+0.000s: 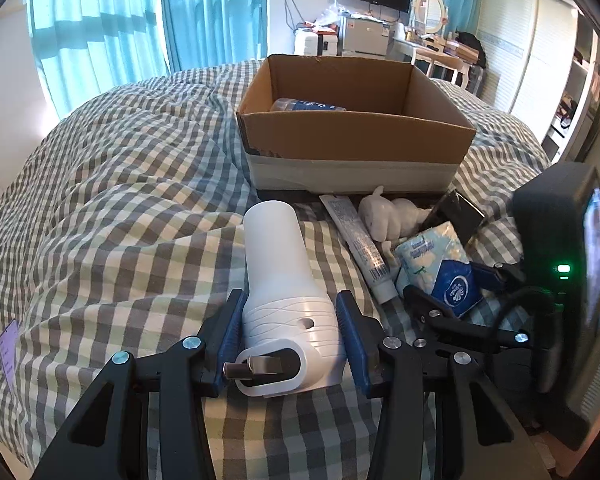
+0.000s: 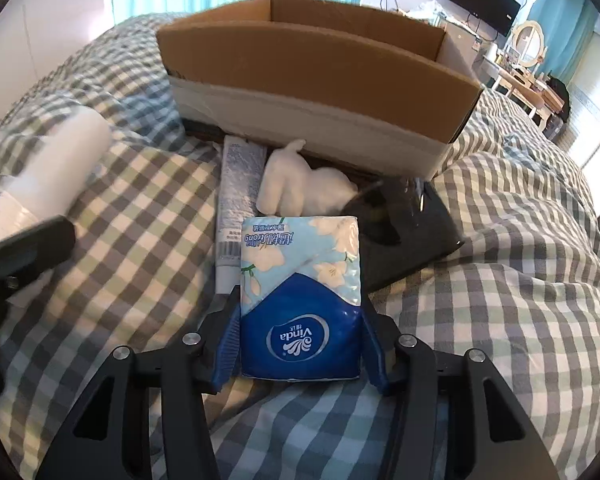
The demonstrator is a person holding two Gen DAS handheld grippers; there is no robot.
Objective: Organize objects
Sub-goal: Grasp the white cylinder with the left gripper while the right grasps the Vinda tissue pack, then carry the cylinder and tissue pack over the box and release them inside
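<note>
The left gripper (image 1: 290,332) clamps the white bottle (image 1: 280,272) lying on the checked bedding (image 1: 120,200); the right gripper (image 2: 300,344) clamps the tissue pack (image 2: 300,300). Pick-up step appears underway. Next: lift both clear and carry them over the cardboard box (image 1: 356,136) rim.

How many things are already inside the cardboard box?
1 visible: a bottle with a blue label lying against the near left wall of the cardboard box. That wall hides part of the floor, so more may lie unseen. The right wrist view shows none of the inside.
</note>
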